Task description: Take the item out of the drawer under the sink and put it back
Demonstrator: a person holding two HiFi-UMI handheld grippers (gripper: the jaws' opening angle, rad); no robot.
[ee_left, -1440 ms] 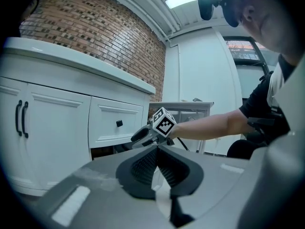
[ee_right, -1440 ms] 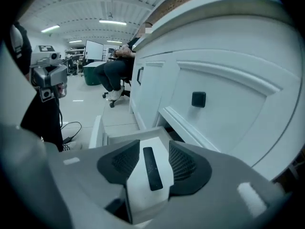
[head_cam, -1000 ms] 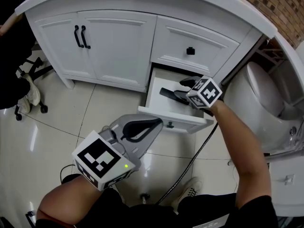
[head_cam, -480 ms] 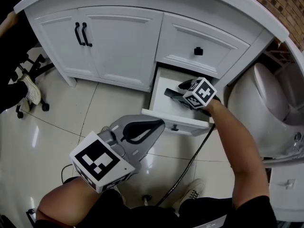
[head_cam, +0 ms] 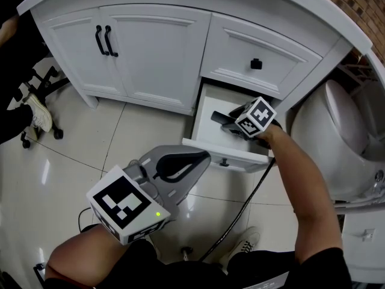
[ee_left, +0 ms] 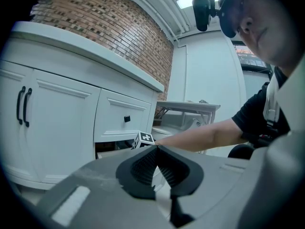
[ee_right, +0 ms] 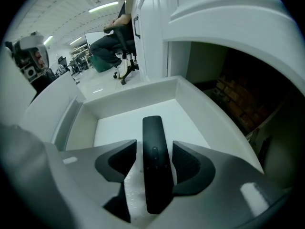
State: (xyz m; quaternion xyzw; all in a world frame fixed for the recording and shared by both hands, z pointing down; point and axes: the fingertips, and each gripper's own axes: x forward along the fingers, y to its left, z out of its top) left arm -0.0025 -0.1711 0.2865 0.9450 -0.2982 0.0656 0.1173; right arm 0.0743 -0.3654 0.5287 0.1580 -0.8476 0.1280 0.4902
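Note:
The white drawer (head_cam: 225,152) under the sink stands pulled out. A slim black remote (head_cam: 220,118) lies in it. My right gripper (head_cam: 236,126) reaches down into the drawer. In the right gripper view the remote (ee_right: 153,171) lies lengthwise on the drawer floor (ee_right: 119,128) between the jaws of my right gripper (ee_right: 154,148). The jaws have just been opening, with a gap on each side of the remote, so the pads do not press on it. My left gripper (head_cam: 201,157) hangs over the floor in front of the cabinet. In its own view the left gripper (ee_left: 156,148) is shut on nothing.
The white vanity has double doors with black handles (head_cam: 103,40) and an upper drawer with a black knob (head_cam: 256,64). A toilet (head_cam: 337,137) stands close at the right. A black cable (head_cam: 240,212) trails over the tiled floor. A chair base (head_cam: 36,122) is at far left.
My right gripper has sunk lower into the drawer, the remote still under it. The left gripper has stayed in place.

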